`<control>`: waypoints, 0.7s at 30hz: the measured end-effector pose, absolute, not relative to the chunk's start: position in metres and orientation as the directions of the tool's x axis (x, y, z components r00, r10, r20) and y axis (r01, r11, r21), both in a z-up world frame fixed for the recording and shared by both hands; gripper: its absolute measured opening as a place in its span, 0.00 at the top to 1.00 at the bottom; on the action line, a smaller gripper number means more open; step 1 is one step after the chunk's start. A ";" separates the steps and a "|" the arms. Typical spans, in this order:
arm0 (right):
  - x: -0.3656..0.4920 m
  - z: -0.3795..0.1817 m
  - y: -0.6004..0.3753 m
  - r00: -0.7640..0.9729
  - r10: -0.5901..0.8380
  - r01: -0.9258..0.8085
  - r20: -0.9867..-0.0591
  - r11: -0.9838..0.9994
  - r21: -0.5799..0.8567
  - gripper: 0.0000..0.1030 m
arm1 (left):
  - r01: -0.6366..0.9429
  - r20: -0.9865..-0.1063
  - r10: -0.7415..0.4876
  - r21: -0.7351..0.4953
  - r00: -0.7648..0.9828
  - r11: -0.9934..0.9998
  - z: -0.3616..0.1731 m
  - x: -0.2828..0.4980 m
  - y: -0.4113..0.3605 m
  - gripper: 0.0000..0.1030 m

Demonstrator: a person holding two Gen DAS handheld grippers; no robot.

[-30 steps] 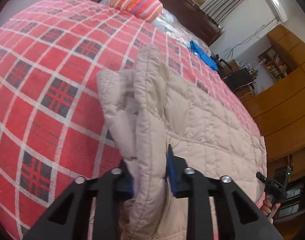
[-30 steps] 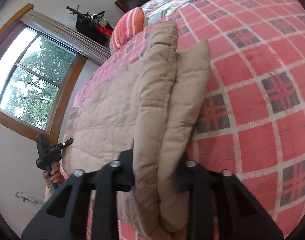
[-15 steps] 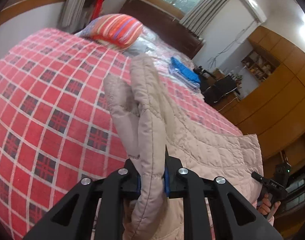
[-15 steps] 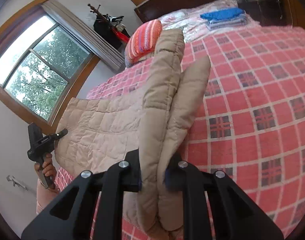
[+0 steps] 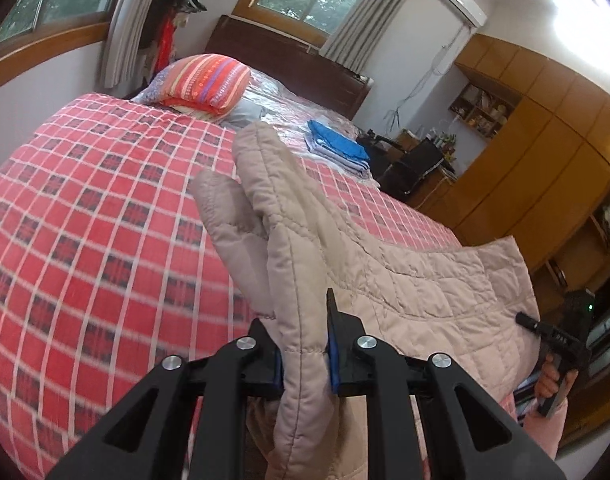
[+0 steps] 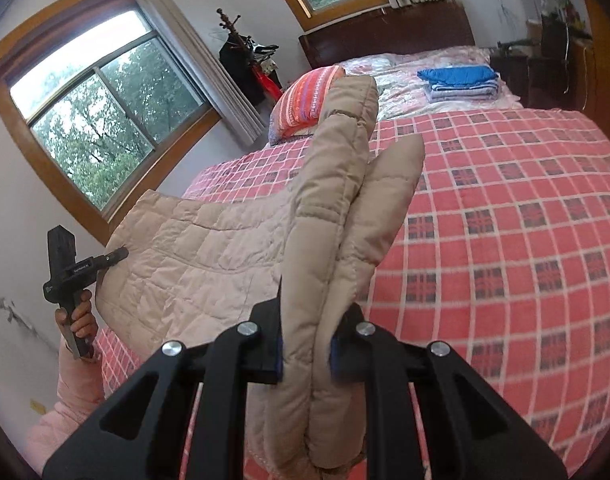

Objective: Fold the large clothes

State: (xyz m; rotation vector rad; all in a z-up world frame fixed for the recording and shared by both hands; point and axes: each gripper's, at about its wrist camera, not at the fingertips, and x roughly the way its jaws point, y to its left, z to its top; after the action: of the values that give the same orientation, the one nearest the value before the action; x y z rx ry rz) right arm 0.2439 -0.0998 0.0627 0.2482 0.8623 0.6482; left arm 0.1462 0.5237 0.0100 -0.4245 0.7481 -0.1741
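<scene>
Both claws are closed on the same garment. On the left side, the left claw [image 5: 303,354] is clamped on a thick edge of the beige quilted coat [image 5: 405,280], and the padded cloth is pinched between its blue pads. From there the coat is stretched in the air towards the right, where its other end is held by the right claw [image 6: 305,354], which grips two padded layers together, so both claws are narrow and full of cloth. In each wrist view the opposite claw is seen at the far corner of the coat, held by a hand [image 6: 79,320] in a pink sleeve.

The coat is lifted above the bed [image 5: 85,240], which is covered with a red checked blanket. How much of the coat touches the blanket cannot be told, because its lower part is hidden behind the claws. Further back, a striped pillow [image 5: 207,80] is lying near the headboard, and a pile of folded clothes [image 6: 461,80] with a blue piece on top is placed well apart from the coat.

As for progress, the coat appears doubled along its length, so one fold is judged to be done or nearly done. What is left, most probably, is to lay it down flat on the bed, to fold it once or twice more, and to smooth it.
</scene>
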 end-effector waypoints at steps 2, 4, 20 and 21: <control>0.226 0.061 -0.102 0.476 0.614 -0.432 -0.629 0.786 0.441 0.86 | 0.007 -0.628 -0.302 -0.427 0.717 0.904 0.005 0.130 0.520 0.84; 0.209 0.054 -0.104 0.471 0.609 -0.436 -0.637 0.789 0.432 0.86 | 0.012 -0.641 -0.302 -0.415 0.706 0.910 -0.004 0.110 0.515 0.84; 0.140 -0.019 -0.120 0.407 0.607 -0.368 -0.683 0.793 0.486 0.86 | -0.016 -0.722 -0.287 -0.381 0.629 0.924 -0.090 0.039 0.509 0.81; 0.141 -0.026 -0.121 0.400 0.605 -0.354 -0.689 0.795 0.493 0.86 | -0.022 -0.730 -0.281 -0.376 0.624 0.926 -0.097 0.040 0.510 0.81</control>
State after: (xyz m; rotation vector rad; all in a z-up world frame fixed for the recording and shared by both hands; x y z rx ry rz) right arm 0.1413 -0.1208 -0.0260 0.2869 0.9866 0.6167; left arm 0.0397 0.5101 -0.0969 -0.3692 0.8902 -0.1526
